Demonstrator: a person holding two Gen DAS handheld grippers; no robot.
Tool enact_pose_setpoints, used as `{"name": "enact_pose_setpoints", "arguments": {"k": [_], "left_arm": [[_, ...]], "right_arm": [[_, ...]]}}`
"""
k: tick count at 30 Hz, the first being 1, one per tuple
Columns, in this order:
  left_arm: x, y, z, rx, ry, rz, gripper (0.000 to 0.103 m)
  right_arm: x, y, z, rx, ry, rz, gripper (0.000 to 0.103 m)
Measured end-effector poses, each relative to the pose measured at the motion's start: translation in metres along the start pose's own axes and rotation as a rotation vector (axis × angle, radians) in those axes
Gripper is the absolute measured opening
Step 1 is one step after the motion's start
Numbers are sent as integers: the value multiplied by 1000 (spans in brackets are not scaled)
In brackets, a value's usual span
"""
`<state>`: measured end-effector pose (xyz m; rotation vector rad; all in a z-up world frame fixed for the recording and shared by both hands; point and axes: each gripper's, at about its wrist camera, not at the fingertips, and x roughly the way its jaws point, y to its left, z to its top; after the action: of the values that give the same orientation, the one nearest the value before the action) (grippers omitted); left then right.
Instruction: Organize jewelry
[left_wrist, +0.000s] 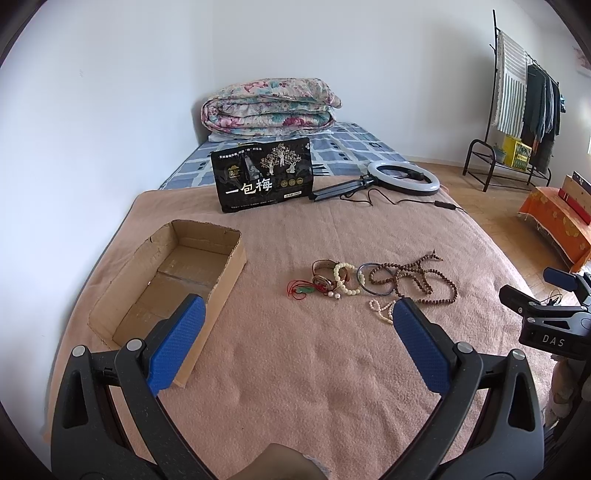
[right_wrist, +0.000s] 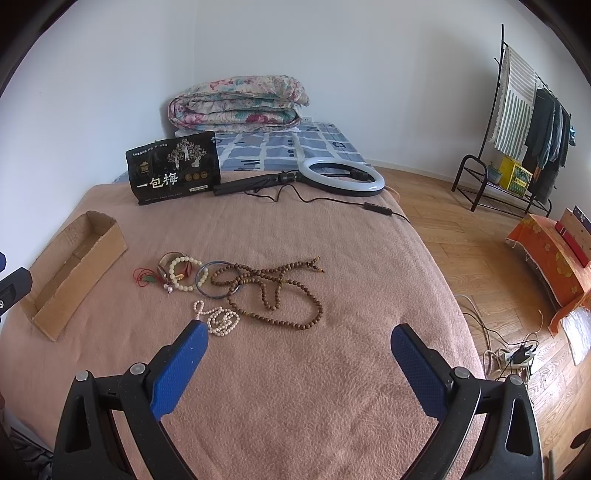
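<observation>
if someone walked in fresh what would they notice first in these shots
Likely the tangle of jewelry mid-blanket: a long brown bead strand, a cream bead bracelet, a blue bangle and a small pearl strand. To its left sits an open cardboard box with nothing visible inside. Farther back, a black snack bag stands beside a ring light, and both grippers, left and right, hover with jaws wide open.

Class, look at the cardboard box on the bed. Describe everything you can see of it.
The cardboard box is a shallow, open-topped rectangular tray of plain brown corrugated card with rough, torn-looking upper edges. It looks empty: only its creased bare floor shows. It lies flat on the pink blanket, left of the jewelry pile and apart from it. The open left gripper hovers nearby; contact cannot be judged.
</observation>
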<state>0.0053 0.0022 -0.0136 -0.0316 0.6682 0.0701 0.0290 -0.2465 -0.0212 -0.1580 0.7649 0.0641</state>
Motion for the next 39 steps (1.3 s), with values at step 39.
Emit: {"name": "enact_pose_setpoints", "arguments": {"k": [39], "left_arm": [[47,0,-21,-16,159,-107,91]], "right_arm": [[49,-16,11,-97,145,158,94]]}}
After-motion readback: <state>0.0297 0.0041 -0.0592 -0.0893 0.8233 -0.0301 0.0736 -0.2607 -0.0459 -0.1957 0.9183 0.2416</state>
